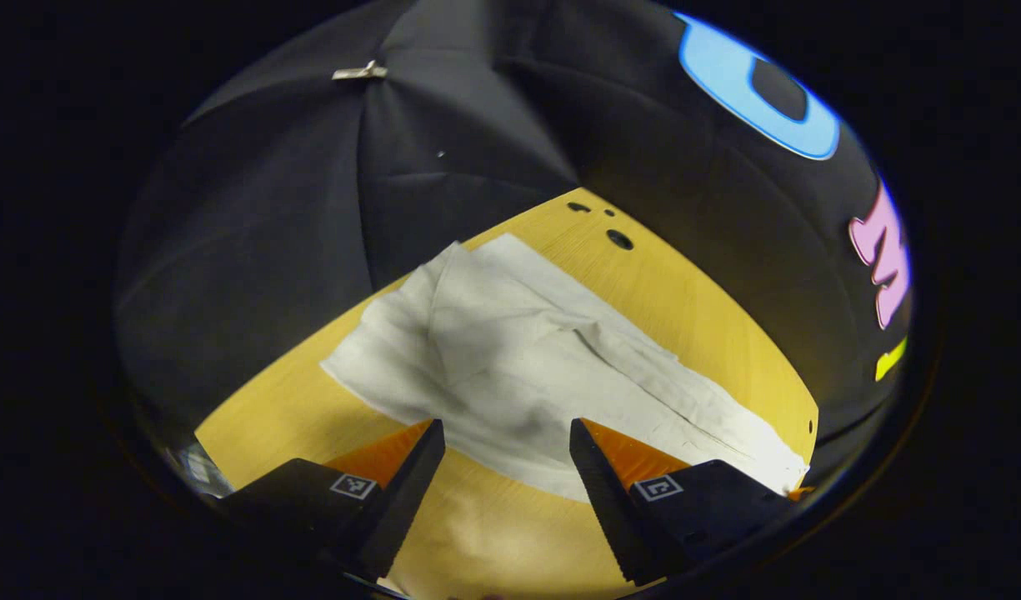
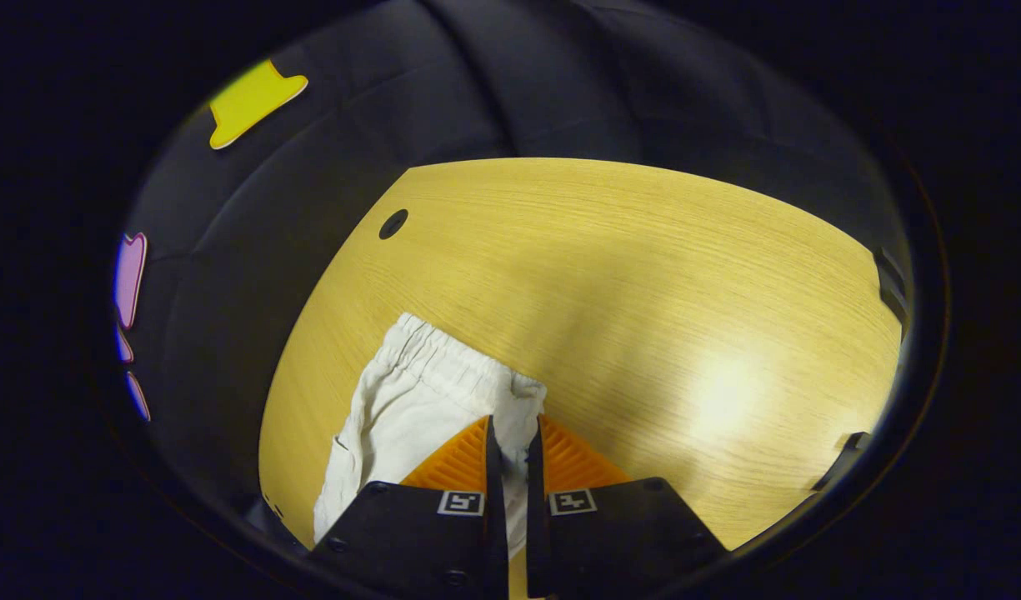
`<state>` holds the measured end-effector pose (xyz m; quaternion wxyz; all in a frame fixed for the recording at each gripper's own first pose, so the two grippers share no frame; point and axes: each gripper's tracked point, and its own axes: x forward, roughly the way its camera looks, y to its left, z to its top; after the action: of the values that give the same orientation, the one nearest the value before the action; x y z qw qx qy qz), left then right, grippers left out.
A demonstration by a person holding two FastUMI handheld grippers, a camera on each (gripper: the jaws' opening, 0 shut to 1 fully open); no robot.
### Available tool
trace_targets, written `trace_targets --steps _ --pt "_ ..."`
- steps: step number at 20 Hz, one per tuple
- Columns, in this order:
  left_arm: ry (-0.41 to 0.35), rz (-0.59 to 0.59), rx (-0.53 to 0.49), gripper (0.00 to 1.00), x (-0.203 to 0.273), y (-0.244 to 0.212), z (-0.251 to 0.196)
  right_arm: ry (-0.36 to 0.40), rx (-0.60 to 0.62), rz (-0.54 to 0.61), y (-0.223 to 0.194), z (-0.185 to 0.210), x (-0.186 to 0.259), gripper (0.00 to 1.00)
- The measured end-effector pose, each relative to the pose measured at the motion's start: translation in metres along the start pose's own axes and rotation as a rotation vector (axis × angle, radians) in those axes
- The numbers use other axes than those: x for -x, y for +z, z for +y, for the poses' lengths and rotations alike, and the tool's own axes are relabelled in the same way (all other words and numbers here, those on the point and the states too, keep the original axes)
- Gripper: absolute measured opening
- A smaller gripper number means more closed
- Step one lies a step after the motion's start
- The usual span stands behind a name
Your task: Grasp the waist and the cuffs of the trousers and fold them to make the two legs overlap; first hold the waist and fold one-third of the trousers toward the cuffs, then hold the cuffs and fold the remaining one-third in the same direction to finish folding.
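Left gripper view: left gripper (image 1: 507, 442) hangs over the table (image 1: 510, 542), jaws spread wide, nothing between them. Bare tabletop lies under the jaws; the near edge of the trousers (image 1: 510, 358) sits just beyond the fingertips, apart from both fingers, as far as the view shows. The trousers lie flat on the table, a pale cloth running from upper left toward lower right, with creases and a seam along their length. Beyond them, bare wood with small dark holes (image 1: 618, 239) near the far edge, then the booth wall. Right gripper view: right gripper (image 2: 510, 433) has jaws drawn nearly together, a narrow gap left, with cloth of the gathered waist (image 2: 443, 354) pinched in the gap near its right corner. The trousers extend down and left of the fingers. Past the waist, open tabletop, one dark hole (image 2: 392, 223) at far left.
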<state>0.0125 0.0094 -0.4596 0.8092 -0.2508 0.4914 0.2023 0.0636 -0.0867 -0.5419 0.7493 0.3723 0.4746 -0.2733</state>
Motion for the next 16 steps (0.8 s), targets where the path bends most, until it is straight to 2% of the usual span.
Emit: trace_targets --steps 3,4,5,6,8,11,13,14,15,16 --pt "0.049 0.043 0.072 0.96 -0.01 -0.007 0.014 0.012 -0.009 0.018 0.0 -0.002 0.004 0.13" --pt "0.07 0.05 0.088 0.92 -0.014 -0.007 0.019 0.015 -0.009 0.02 0.0 -0.002 0.004 0.13" --pt "0.081 0.048 0.101 0.96 -0.017 -0.005 0.02 0.016 -0.007 0.02 0.0 -0.002 0.004 0.13" --pt "0.083 0.035 0.104 0.93 -0.021 0.001 0.02 0.017 -0.003 0.019 0.0 -0.002 0.003 0.14" --pt "0.1 0.021 0.072 0.97 -0.032 0.012 0.017 0.017 -0.002 0.017 0.0 -0.002 0.003 0.13" --pt "0.193 0.006 -0.033 0.96 -0.048 0.031 0.019 0.021 0.004 0.017 0.0 -0.002 0.003 0.13" --pt "0.25 0.002 -0.108 0.86 -0.055 0.034 0.02 0.021 0.007 0.015 -0.001 -0.003 0.003 0.13" --pt "0.257 0.002 -0.126 0.77 -0.055 0.034 0.019 0.021 0.007 0.015 0.0 -0.003 0.003 0.13" --pt "0.224 -0.009 -0.112 0.73 -0.056 0.036 0.013 0.022 0.006 0.016 0.0 -0.003 0.003 0.13" --pt "0.208 -0.023 -0.087 0.58 -0.053 0.037 0.009 0.023 0.007 0.017 0.0 -0.003 0.003 0.13"
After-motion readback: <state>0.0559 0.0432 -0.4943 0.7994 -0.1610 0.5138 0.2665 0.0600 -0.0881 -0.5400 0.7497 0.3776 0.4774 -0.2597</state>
